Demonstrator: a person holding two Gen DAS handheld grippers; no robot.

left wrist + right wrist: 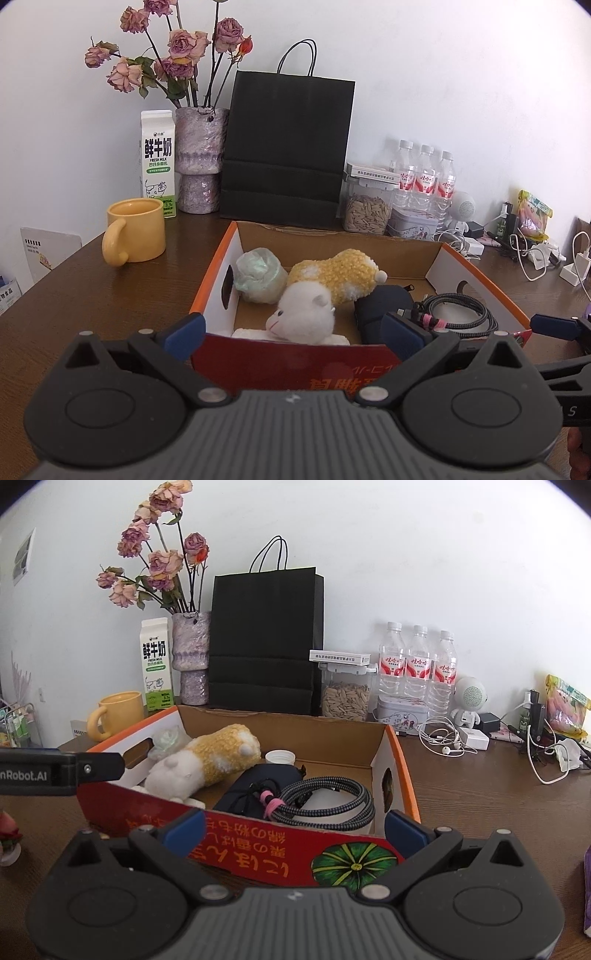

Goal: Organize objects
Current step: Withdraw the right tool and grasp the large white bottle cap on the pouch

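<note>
- Grippers first: the left gripper (293, 334) has its blue pads spread wide with nothing between them, poised just in front of the near wall of the cardboard box (295, 360). The right gripper (295, 829) is likewise spread and empty, facing the same red wall from the box's right end.
- Box contents: a yellow-and-white plush toy (325, 286) lies across the left half, a pale green wad (260, 275) sits against the left wall, a dark pouch (251, 788) lies in the middle, and a braided cable coil (332, 799) with a pink tie rests on something white at the right. A small white cap (280, 757) sits behind the pouch.
- Judgement: most loose items seem already gathered; earphones (443, 738), chargers and a snack packet (567, 707) are still scattered on the table (480, 794) to the right.
- Risk 1: the 2 grippers are close together at the box front, so reaching in at once could knock them into each other.
- Risk 2: pushing the light box wall could slide it toward the black paper bag (288, 151), the vase (199, 158) or the yellow mug (135, 230).
- Risk 3: grabbing the coil by 1 loop could unravel it or drag the pouch along.
</note>
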